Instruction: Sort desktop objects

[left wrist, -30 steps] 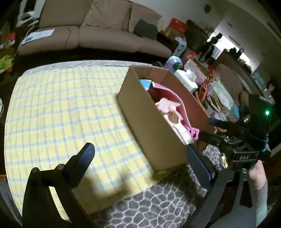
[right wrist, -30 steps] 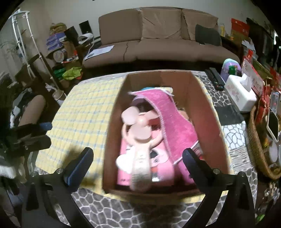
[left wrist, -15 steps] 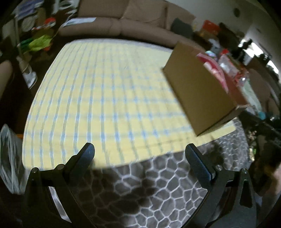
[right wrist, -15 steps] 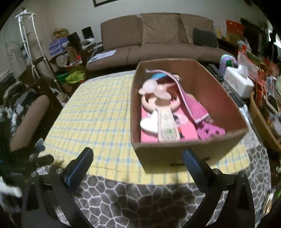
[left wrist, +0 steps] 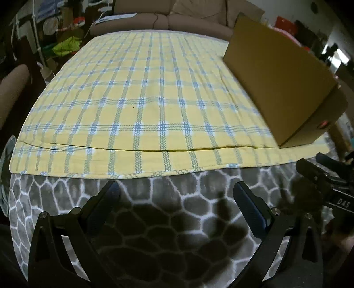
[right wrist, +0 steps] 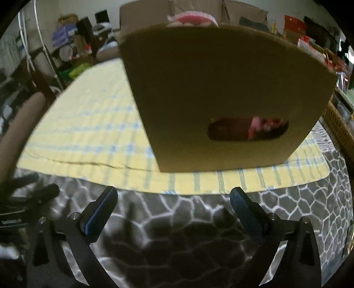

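Both grippers dropped low; box (left wrist: 281, 73) lengthwise toward sofa (left wrist: 177, 13)

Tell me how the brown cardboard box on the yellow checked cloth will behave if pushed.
The brown cardboard box stands flat and broad-based, so it probably slides rather than tips. The yellow checked cloth already shows a fold, so it may bunch underneath. Pink items seen through the handle slot suggest modest weight.

both views low, facing cardboard box (right wrist: 221, 93)
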`<act>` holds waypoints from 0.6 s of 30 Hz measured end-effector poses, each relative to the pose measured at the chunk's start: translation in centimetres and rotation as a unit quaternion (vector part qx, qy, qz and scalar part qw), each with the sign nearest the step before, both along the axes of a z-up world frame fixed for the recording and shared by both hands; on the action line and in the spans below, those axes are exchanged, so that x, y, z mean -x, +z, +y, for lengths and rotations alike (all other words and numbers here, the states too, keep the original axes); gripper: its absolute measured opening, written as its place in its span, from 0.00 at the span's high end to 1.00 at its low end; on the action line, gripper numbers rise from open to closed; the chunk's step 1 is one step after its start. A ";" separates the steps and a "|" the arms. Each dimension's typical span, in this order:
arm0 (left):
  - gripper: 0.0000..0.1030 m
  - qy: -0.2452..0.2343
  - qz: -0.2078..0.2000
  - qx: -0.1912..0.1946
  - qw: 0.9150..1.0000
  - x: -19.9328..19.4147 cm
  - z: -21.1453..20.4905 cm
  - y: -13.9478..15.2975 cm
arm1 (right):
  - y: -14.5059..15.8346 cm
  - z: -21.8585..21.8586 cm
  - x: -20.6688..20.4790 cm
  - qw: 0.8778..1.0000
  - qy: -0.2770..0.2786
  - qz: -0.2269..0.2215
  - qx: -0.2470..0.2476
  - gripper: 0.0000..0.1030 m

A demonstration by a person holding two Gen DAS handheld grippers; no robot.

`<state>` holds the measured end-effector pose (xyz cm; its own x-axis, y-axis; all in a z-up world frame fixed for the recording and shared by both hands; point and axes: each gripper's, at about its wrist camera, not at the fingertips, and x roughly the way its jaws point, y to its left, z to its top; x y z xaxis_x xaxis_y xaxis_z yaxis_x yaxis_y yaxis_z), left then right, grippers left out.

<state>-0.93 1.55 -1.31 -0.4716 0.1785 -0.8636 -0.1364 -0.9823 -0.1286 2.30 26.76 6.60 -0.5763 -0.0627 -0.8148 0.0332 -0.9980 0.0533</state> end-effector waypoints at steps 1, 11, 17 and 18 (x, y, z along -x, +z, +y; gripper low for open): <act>0.00 0.005 0.000 0.006 1.000 0.2 0.2 -0.2 | -0.3 0.3 0.2 1.000 -0.004 -0.002 -0.002 0.00; 0.00 0.018 0.024 0.057 0.998 0.1 1.7 -1.7 | -2.8 1.5 1.1 1.000 -0.006 -0.013 -0.012 0.00; 0.00 0.028 0.044 0.056 0.997 -0.1 1.8 -1.8 | -3.2 1.1 1.0 1.000 -0.012 -0.004 -0.028 0.00; 0.00 0.025 0.047 0.055 0.997 -0.2 1.7 -1.8 | -3.2 1.1 1.0 1.000 -0.012 -0.003 -0.028 0.00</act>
